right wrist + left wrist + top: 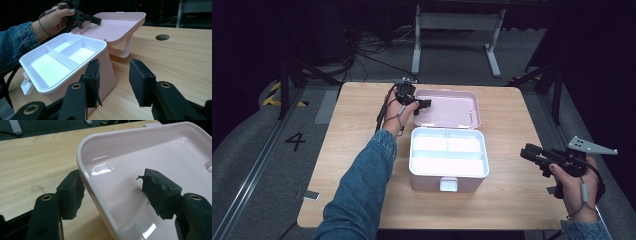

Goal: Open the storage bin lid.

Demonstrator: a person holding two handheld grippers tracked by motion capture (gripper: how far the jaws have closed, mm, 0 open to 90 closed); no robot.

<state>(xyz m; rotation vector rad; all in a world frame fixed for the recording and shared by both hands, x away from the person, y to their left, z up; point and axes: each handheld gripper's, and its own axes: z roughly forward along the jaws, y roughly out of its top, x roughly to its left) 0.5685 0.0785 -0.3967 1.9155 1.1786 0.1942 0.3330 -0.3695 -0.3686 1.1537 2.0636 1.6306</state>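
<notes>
left hand-held gripper [424,104] straddles the rim of the pink lid [150,157], jaws apart, one pad inside and one outside; close squarely on the rim before swinging it. right hand-held gripper [532,153] waits open beside the box [448,176] on the desk [357,125]. white tray [60,57] compartments are empty

In the left gripper view the pink lid [155,157] runs off the frame at three and six o'clock, its rim hiding the table [30,165] beneath, while the right gripper view crops the box's [62,62] latch at nine o'clock.
</notes>
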